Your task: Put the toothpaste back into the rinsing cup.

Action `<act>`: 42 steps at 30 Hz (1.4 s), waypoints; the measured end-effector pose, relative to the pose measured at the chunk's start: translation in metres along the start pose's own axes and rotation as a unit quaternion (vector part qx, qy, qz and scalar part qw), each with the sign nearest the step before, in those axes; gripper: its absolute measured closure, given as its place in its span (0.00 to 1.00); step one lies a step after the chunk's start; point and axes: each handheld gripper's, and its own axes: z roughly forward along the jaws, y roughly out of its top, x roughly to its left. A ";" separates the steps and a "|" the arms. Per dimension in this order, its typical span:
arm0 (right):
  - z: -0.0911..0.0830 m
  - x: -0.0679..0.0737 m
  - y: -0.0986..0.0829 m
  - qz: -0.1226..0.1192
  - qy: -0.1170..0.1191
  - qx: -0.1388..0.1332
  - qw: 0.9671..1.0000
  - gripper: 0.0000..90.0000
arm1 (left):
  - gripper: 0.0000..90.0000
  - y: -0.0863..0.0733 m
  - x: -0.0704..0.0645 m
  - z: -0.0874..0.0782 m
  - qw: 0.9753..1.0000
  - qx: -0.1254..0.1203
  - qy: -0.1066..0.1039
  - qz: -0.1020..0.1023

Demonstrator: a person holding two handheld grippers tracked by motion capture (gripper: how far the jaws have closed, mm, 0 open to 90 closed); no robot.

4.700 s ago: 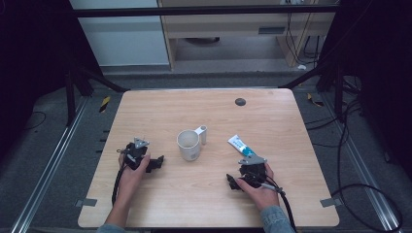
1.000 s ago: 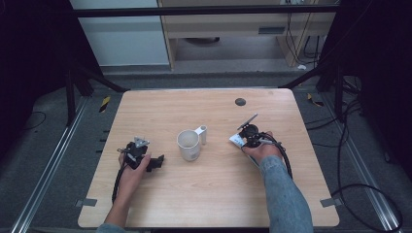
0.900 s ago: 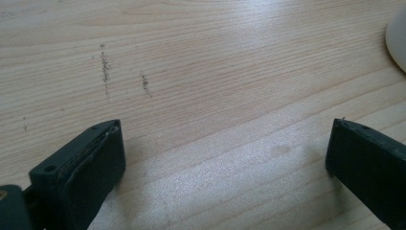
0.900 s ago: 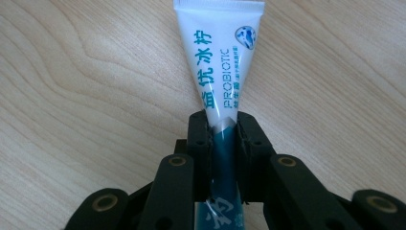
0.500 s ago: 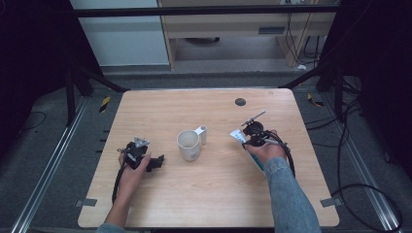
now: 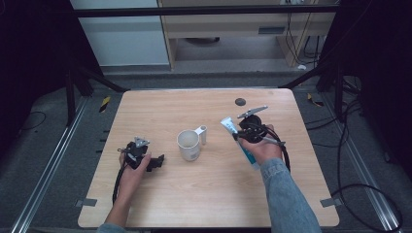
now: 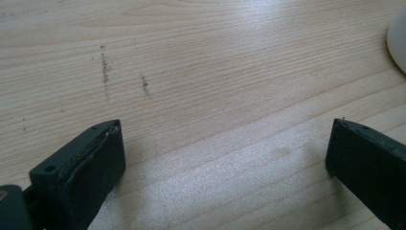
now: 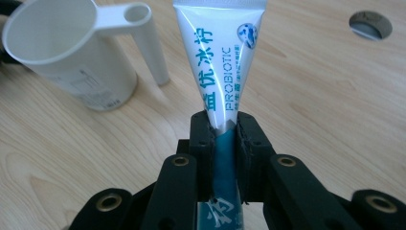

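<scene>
Right gripper (image 6: 244, 131) has its jaws clamped tight on a toothpaste tube (image 8: 221, 72), holding it off the table (image 6: 204, 199) just right of the white cup (image 6: 188, 144), flat end toward the cup. Left gripper (image 7: 225, 158) rests on the table left of the cup, jaws wide apart, holding nothing.

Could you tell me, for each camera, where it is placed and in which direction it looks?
High view: above the person's side, looking forward and down on the table; both forearms, left gripper, right gripper.
Left gripper view: on the left gripper, facing bare tabletop between open jaws.
Right gripper view: on the right gripper, jaws clamping the toothpaste tube.
Shared: high and right gripper views both show the white cup and the tube.
</scene>
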 end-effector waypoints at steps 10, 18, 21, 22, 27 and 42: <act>-0.010 0.012 0.023 -0.002 0.007 -0.060 0.998 0.88 | 0.00 0.000 0.000 0.000 1.000 0.000 -0.001 0.002; -0.017 0.022 0.037 0.007 0.008 -0.091 0.996 0.88 | 0.00 0.000 0.000 0.000 1.000 0.000 -0.001 0.001; -0.018 0.024 0.041 0.010 0.006 -0.095 0.995 0.88 | 0.00 0.000 0.000 0.000 1.000 -0.001 -0.001 0.000; -0.018 0.025 0.043 0.010 0.006 -0.097 0.995 0.88 | 0.00 0.000 0.000 0.000 1.000 -0.001 0.000 0.000; -0.020 0.029 0.051 0.006 0.009 -0.105 0.994 0.88 | 0.00 0.001 0.000 0.001 1.000 -0.001 0.001 -0.002; -0.023 0.044 0.073 0.001 0.014 -0.123 0.992 0.88 | 0.00 0.001 0.000 0.001 1.000 -0.001 0.001 -0.001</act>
